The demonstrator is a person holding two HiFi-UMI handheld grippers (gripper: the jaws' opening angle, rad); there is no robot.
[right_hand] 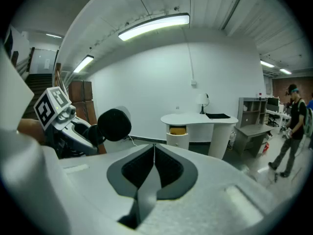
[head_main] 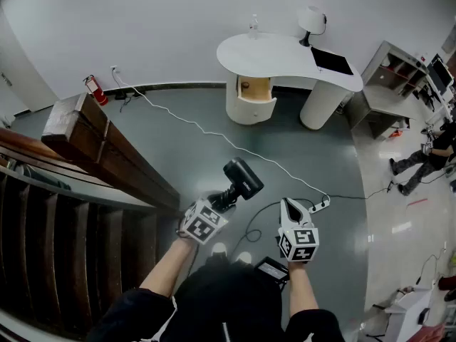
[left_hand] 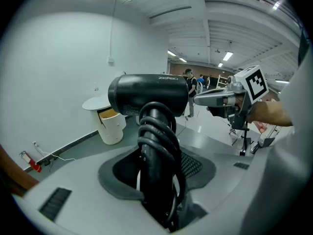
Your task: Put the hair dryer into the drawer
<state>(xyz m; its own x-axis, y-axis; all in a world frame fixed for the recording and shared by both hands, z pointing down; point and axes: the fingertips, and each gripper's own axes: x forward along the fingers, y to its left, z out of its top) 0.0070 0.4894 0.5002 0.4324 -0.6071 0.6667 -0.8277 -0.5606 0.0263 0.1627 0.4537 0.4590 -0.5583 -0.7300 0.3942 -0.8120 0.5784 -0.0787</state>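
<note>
The left gripper (left_hand: 157, 180) has its jaws clamped on the handle of a black hair dryer (left_hand: 146, 94), holding it upright with the barrel on top and lying crosswise. The dryer's black cord (left_hand: 159, 131) is wound in loops around the handle, just above the jaws. In the head view this gripper sits low and left of centre, above the person's left forearm, and the dryer sticks up and to the right from it. Just beside it on the right, the right gripper (right_hand: 154, 151) has its jaws pressed together with nothing between them. It is apart from the dryer and points across the room. Both are held over a grey floor (head_main: 214, 155), with the person's shoes visible below. Well apart, against the far white wall, stands a white curved desk (head_main: 285, 52). Its rounded pedestal (head_main: 249, 109) has an open drawer (head_main: 255, 89) with a wood-coloured inside. A white lamp (head_main: 311, 20) stands on the desk. A thin white cable (head_main: 214, 134) runs across the floor to a power strip (head_main: 320, 205) near the right gripper. A red fire extinguisher (head_main: 95, 90) stands by the wall at left, beside a dark wooden staircase (head_main: 107, 148). A person (right_hand: 293, 126) stands far off at the right.
</note>
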